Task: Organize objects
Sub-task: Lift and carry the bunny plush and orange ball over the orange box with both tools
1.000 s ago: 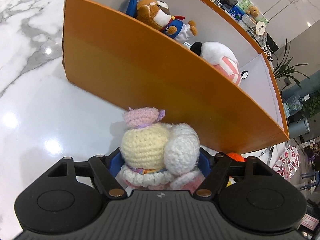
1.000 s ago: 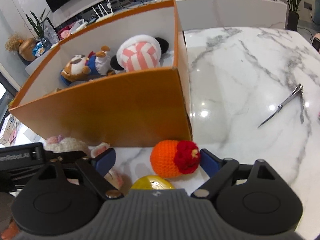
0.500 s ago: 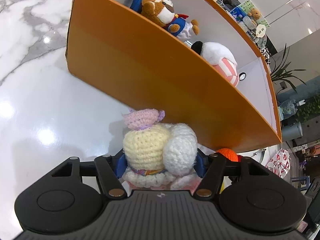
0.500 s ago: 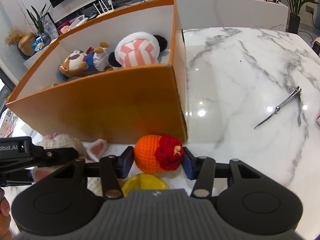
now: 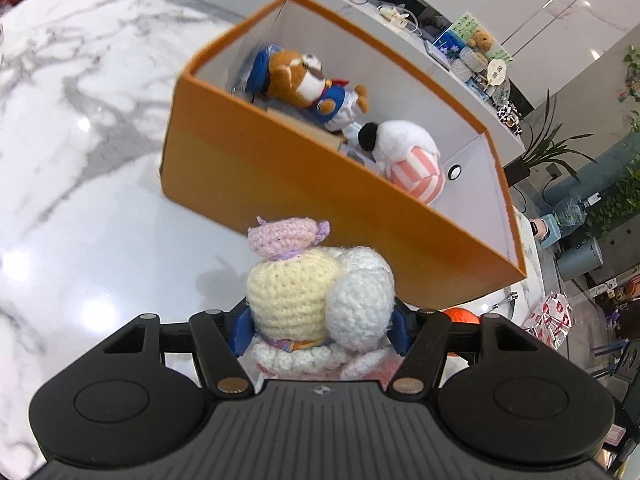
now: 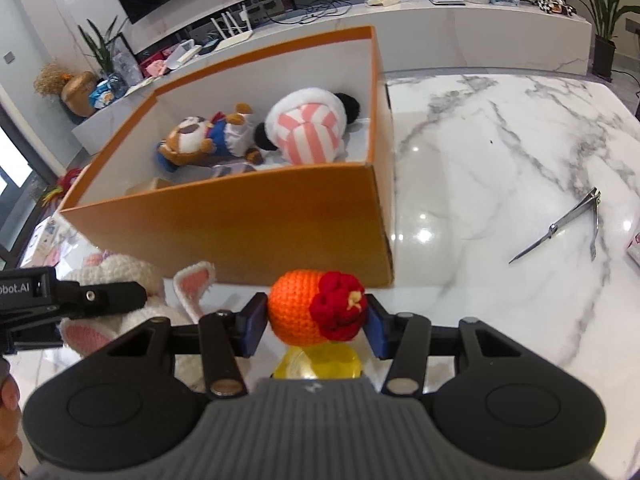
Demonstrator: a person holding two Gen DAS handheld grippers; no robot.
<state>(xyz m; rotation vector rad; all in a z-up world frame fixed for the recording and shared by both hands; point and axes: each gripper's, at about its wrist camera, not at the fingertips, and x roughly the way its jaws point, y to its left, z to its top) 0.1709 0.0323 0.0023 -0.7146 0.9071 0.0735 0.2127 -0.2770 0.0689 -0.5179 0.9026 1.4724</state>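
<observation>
Two claws stood just short of the open orange cardboard box (image 6: 248, 224) on the white grey-veined marble tabletop (image 6: 500, 152). Left claw (image 5: 320, 328): clenched on a crocheted doll of cream, white and pink yarn (image 5: 308, 292), blue pads pressing both its sides. Right claw (image 6: 316, 324): clenched on an orange crocheted ball with a red knitted flower (image 6: 312, 312), held above a yellow glossy object (image 6: 320, 364) that was mostly hidden. Inside the box lay a brown plush bear in blue and white clothes (image 6: 200, 144) beside a white plush toy with black ears and pink-striped trousers (image 6: 308, 128). Metal nail clippers (image 6: 576, 220), hinged open, lay on the tabletop well to the right of the box.
</observation>
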